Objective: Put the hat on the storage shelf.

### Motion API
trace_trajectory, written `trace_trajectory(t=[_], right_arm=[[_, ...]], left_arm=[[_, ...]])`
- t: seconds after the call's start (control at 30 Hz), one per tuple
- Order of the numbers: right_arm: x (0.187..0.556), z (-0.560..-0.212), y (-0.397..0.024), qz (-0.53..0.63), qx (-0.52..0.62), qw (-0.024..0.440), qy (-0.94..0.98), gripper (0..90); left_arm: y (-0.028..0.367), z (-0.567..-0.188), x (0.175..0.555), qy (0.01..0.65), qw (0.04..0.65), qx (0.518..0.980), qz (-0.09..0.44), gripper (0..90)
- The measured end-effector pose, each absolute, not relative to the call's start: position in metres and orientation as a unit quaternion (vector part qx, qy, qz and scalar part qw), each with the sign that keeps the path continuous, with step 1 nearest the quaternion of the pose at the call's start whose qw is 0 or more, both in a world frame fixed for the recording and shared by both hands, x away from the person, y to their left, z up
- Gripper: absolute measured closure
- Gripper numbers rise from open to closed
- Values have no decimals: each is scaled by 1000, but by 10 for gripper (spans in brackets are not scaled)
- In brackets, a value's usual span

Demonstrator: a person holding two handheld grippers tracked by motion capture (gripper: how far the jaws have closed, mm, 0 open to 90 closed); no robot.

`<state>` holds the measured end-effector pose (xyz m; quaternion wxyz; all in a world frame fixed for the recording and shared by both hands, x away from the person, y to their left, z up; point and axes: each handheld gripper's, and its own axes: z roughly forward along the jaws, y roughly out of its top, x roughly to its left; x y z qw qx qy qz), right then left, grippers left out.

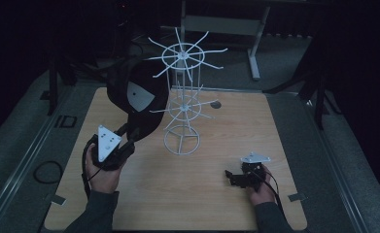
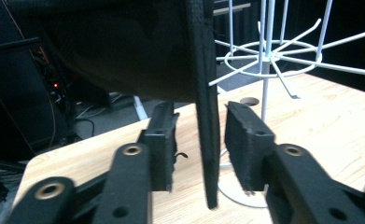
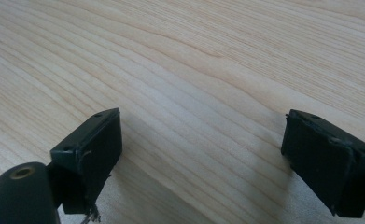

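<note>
Two tools are mine here. My left tool (image 1: 129,141) stands with its jaws partly apart, and the brim of the cap (image 1: 136,99) hangs down between them; in the left gripper view the brim (image 2: 207,121) runs edge-on through the gap with a little space on each side, so the pads (image 2: 164,140) do not press it. The cap hangs at the left side of the rack (image 1: 182,97), its crown up against the wire arms, off the desk (image 1: 207,194).

My right tool (image 1: 236,177) lies low at the front right of the desk, jaws wide apart, with nothing between them but bare wood (image 3: 194,84).

Room: the desk's near half is open between my two hands. The left edge is not far beyond my left hand (image 1: 102,174), and the front right corner is close to my right hand (image 1: 263,189).

Around: the rack stands mid-desk on a ring base (image 1: 182,141), its lower ring of wire arms (image 2: 273,56) reaching out just right of the cap's brim, so those prongs stand close to my left tool. A small round hole (image 1: 215,104) sits in the desk behind the rack. A metal frame (image 1: 226,24) stands on the floor beyond the far edge, and a cable loop (image 1: 46,171) lies on the floor at left.
</note>
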<state>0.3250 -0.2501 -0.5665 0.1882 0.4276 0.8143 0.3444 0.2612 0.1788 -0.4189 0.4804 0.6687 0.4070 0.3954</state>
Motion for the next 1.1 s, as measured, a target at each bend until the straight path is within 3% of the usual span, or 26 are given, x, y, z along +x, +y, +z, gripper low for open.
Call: trace_trajectory(t=[0.67, 1.1], right_arm=[[325, -566, -250, 344, 428, 188, 814, 123], [325, -567, -250, 344, 427, 189, 815, 123]], left_arm=[[186, -417, 260, 428, 510, 648, 370, 298], [191, -428, 252, 441, 513, 664, 320, 251]])
